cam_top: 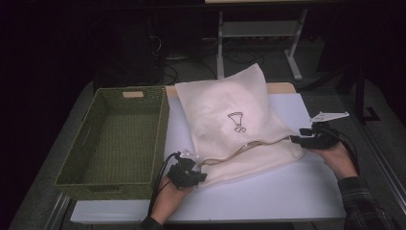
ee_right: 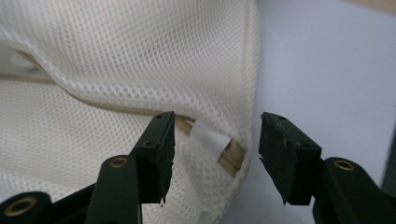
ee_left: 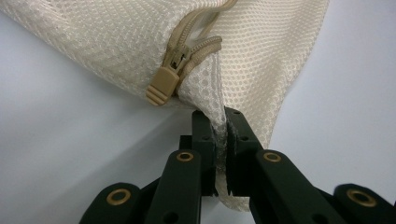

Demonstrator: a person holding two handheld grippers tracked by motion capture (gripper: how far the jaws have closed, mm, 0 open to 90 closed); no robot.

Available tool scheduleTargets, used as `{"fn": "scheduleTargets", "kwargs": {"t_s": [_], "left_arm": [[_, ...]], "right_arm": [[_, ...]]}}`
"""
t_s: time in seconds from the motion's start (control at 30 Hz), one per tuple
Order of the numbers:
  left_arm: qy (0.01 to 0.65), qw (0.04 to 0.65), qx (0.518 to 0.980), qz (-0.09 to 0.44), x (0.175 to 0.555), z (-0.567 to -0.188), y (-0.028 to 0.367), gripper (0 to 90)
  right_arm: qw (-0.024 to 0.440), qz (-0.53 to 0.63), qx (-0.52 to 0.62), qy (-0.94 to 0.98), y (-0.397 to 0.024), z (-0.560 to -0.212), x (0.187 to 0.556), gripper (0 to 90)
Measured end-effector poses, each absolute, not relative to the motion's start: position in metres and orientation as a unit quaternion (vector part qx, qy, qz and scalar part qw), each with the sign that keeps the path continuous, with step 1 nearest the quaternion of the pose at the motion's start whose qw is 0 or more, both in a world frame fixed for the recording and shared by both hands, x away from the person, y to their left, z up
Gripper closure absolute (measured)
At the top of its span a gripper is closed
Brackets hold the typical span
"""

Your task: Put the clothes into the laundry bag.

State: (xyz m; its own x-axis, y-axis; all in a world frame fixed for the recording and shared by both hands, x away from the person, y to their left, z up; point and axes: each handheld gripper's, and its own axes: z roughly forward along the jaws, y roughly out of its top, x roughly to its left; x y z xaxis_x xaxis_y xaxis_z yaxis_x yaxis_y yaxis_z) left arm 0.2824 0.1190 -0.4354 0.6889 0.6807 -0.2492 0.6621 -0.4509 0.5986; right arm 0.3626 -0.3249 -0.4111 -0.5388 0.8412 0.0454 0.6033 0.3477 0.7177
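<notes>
Step in hand: securing both ends of the zipper opening of the one cream mesh zip-up laundry bag, lying on the white table beside one green woven basket. Left gripper is clamped on mesh beside the tan zipper slider. Right gripper stands apart around the far corner; contact is probably not yet made. Next: close on that corner.

The mesh laundry bag lies on the table, just right of the woven basket, maybe touching it.
</notes>
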Motion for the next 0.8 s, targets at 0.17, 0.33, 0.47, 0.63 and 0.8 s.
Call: {"fn": "scheduleTargets", "kwargs": {"t_s": [0.17, 0.33, 0.47, 0.63, 0.8], "left_arm": [[0.395, 0.345, 0.851, 0.015, 0.282, -0.435, 0.119, 83.9], [0.398, 0.346, 0.85, 0.021, 0.282, -0.435, 0.118, 84.1], [0.398, 0.342, 0.851, 0.028, 0.282, -0.435, 0.116, 84.2], [0.4, 0.339, 0.851, 0.035, 0.282, -0.436, 0.117, 84.1], [0.402, 0.339, 0.85, 0.038, 0.282, -0.435, 0.118, 84.0]], "right_arm": [[0.126, 0.315, 0.469, 0.816, -0.324, -0.429, 0.371, 45.2], [0.122, 0.315, 0.463, 0.82, -0.325, -0.432, 0.368, 71.5], [0.126, 0.307, 0.46, 0.823, -0.325, -0.428, 0.359, 79.4], [0.122, 0.306, 0.462, 0.824, -0.33, -0.425, 0.337, 81.0], [0.121, 0.294, 0.456, 0.831, -0.328, -0.424, 0.307, 81.3]]}}
